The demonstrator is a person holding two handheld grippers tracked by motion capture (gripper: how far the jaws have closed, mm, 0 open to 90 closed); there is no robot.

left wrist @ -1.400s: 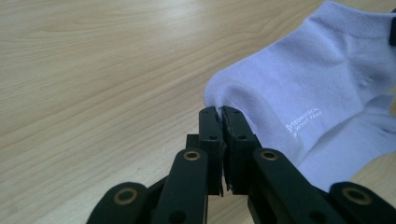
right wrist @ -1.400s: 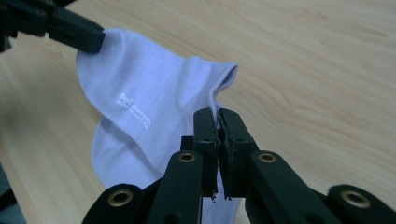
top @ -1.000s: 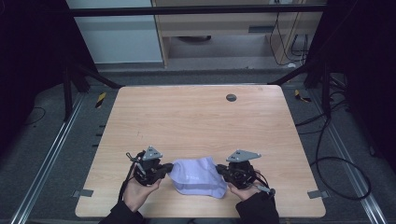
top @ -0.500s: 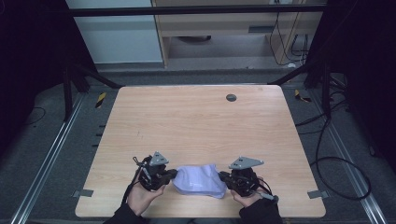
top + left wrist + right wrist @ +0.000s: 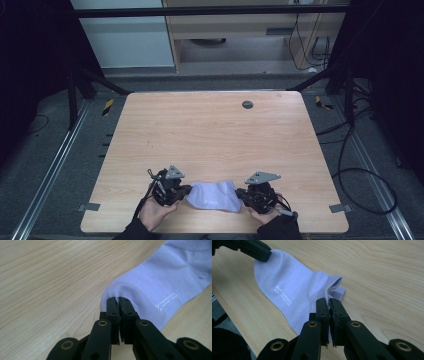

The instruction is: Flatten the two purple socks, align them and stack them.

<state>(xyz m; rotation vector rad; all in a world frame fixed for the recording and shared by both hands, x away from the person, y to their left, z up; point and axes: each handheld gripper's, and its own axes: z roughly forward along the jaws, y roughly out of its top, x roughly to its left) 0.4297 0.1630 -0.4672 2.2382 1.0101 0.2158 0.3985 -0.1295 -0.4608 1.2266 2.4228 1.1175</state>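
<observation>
A pale lilac sock [image 5: 214, 195] lies flat near the front edge of the wooden table [image 5: 210, 135], stretched between both grippers. My left gripper [image 5: 186, 190] is shut on the sock's toe end [image 5: 120, 291], jaws pinched tight on the fabric. My right gripper [image 5: 239, 194] is shut on the cuff end [image 5: 332, 287]. White printed lettering [image 5: 283, 295] runs along the sock's side. In the right gripper view the left gripper [image 5: 265, 253] grips the sock's far end at the top left.
A small dark round hole [image 5: 247, 104] sits near the table's far edge. The front edge of the table lies just below the hands. Cables and dark frame legs stand on the floor around the table.
Both grippers have drawn slightly toward the front edge and apart, pulling the sock from a bunched heap into a flatter, stretched shape.
</observation>
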